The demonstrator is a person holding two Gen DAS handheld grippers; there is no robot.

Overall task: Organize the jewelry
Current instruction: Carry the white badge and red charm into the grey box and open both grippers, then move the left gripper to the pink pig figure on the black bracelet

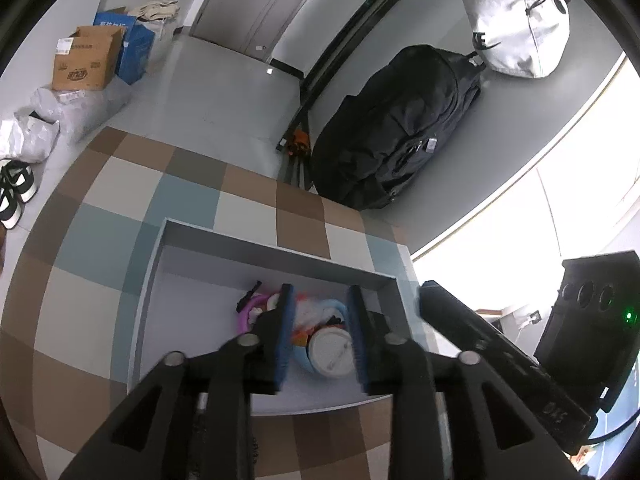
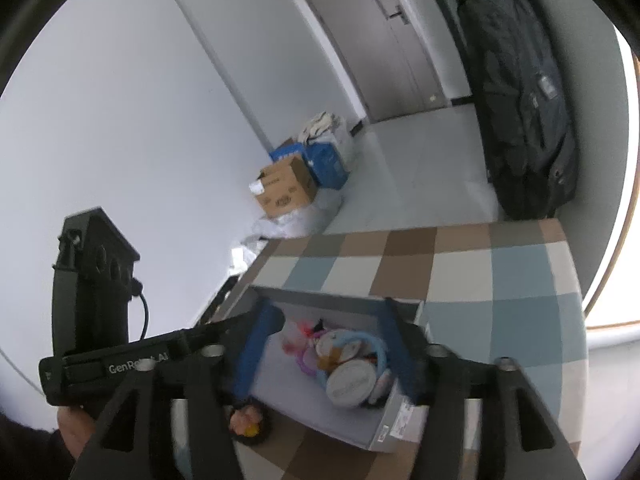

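Observation:
A grey shallow box sits on a checked tablecloth. Inside it lies a heap of jewelry and accessories: a pink band, a light blue headband and a round white lid. My left gripper is open over the heap, its blue pads either side of the lid, holding nothing. In the right wrist view the same box and heap show. My right gripper is open above the box. A small black item with a pink and yellow piece lies by the box's near corner.
The left gripper's body is at the left of the right wrist view. A black backpack and a white bag are on the floor beyond the table. Cardboard boxes and shoes are further off. The table edge is at the right.

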